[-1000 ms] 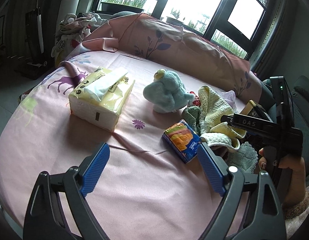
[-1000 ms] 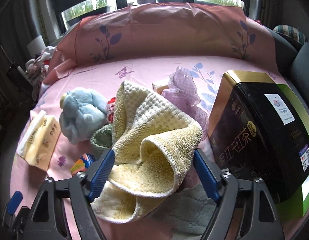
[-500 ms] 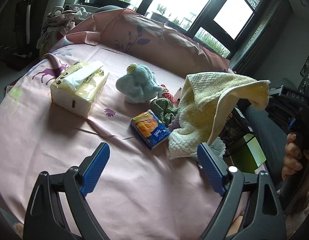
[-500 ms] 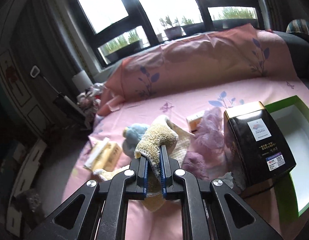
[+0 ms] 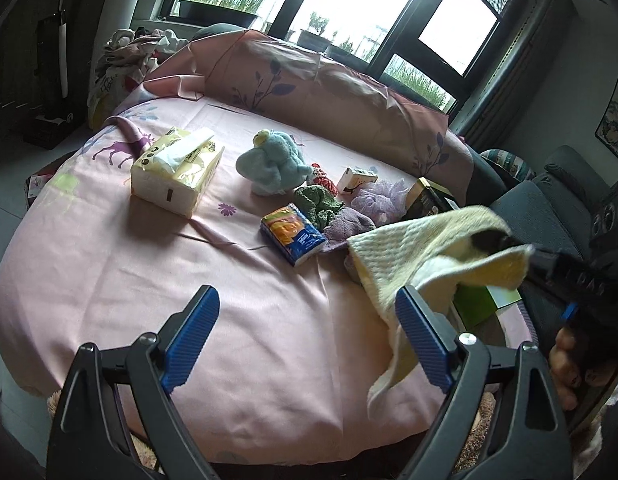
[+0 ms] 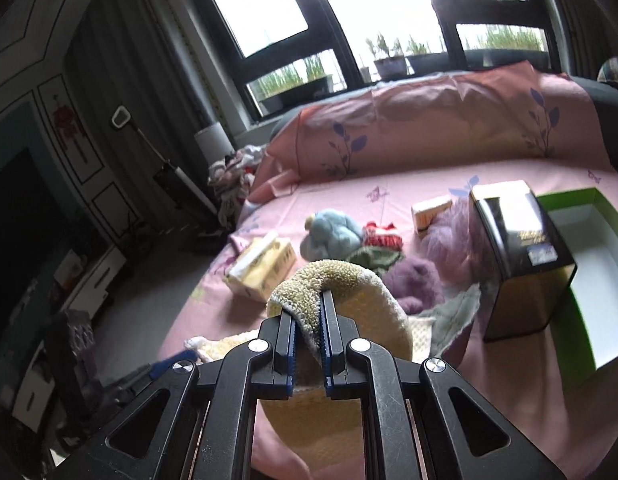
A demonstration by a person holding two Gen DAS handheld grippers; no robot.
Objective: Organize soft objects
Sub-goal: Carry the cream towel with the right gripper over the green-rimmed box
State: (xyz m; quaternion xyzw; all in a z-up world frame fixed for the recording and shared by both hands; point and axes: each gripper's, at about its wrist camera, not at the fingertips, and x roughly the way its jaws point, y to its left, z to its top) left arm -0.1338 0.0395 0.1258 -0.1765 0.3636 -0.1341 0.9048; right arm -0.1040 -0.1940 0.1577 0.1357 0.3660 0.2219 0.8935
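Yellow towel (image 6: 341, 280) is pinched between the right gripper (image 6: 307, 320), whose jaws have just closed on it; its length hangs downward, lifted off the pink sheet (image 5: 149, 260) where it lay bunched earlier. Nothing is held by the spread left gripper (image 5: 309, 332).

Your right tool (image 6: 308, 316) points downward, its blue pads pinched together on a fold of the yellow towel (image 6: 349, 292), having just closed on it. Your right hand (image 5: 569, 364) shows at the near right edge of the left wrist view, fingers curled round the handle. Your left tool (image 5: 309, 328) also tilts downward, its jaws spread wide with nothing between the pads.
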